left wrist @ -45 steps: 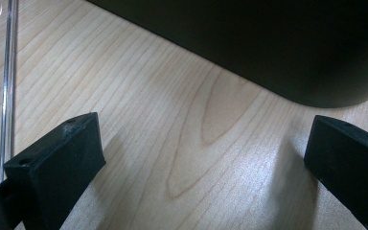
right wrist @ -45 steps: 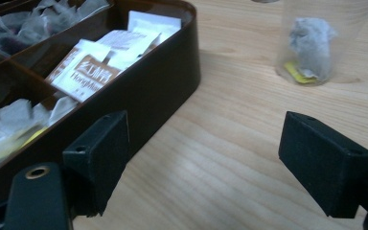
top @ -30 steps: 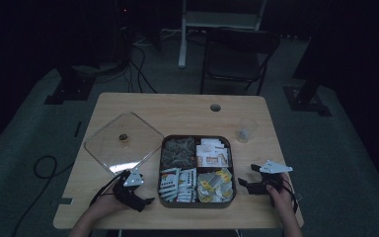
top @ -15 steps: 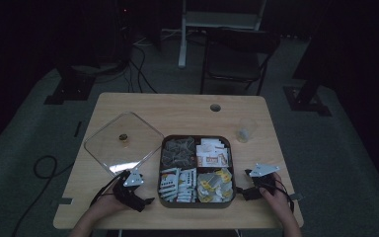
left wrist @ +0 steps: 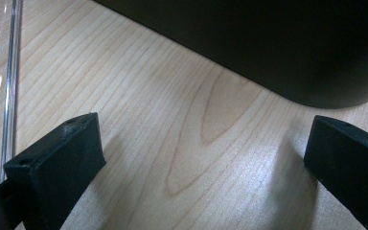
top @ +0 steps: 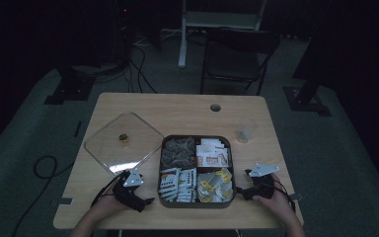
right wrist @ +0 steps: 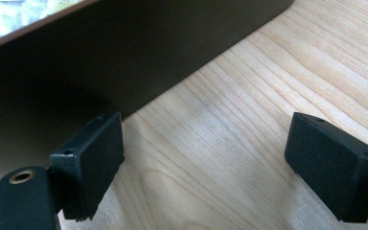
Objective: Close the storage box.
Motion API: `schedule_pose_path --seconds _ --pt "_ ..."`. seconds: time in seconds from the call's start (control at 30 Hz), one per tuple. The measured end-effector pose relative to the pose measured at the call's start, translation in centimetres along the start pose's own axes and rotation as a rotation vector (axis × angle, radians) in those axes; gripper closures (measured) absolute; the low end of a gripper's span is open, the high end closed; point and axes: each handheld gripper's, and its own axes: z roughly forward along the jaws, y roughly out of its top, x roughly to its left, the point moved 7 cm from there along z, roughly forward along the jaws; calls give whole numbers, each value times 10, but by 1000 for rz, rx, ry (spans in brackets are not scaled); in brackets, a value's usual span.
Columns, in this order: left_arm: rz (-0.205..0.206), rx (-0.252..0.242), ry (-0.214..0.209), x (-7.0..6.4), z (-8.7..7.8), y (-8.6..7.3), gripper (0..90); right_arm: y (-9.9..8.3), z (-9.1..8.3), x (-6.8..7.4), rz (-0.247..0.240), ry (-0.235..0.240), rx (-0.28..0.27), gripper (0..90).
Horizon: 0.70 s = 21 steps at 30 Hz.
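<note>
While I am resting both hands at the near edge of the tabletop [top: 187,111], I am holding the left tongs [top: 143,202] just beside the near left corner of the dark tray [top: 197,203] and the right tongs [top: 242,192] just beside its near right corner.

Left tongs: the jaws are standing spread, with bare wood grain between them. In the left gripper view the tray's dark outer wall [left wrist: 249,43] is running across the far side, apart from both jaws. The edge of the clear lid [left wrist: 10,81] is lying along the left of that view.

Right tongs: the jaws are likewise standing spread and pinching nothing. In the right gripper view the left jaw is sitting close against the tray wall [right wrist: 124,57]; I cannot tell whether it is touching. The right jaw is sitting over open wood, well apart from the tray.

Tray position: it is sitting near the middle of the near half of the tabletop, between my two hands. It is divided into four compartments, each holding small packets: grey ones far left, white and red ones far right, white ones near left, yellow and white ones near right.

Surroundings: the clear lid [top: 121,143] is lying flat to the left of the tray, touching or overlapping its far left corner. A small clear cup [top: 245,131] is standing to the far right of the tray.
</note>
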Motion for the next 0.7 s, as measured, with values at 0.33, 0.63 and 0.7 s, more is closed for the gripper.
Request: schedule_pose_path --seconds 0.33,0.63,0.7 --pt "-54 6 27 8 -9 -1 42 0 0 0 0 0 0 127" --pt "-104 -13 98 26 -18 3 42 0 0 0 0 0 0 127" --pt "-118 -20 109 31 -19 4 42 0 0 0 0 0 0 127"
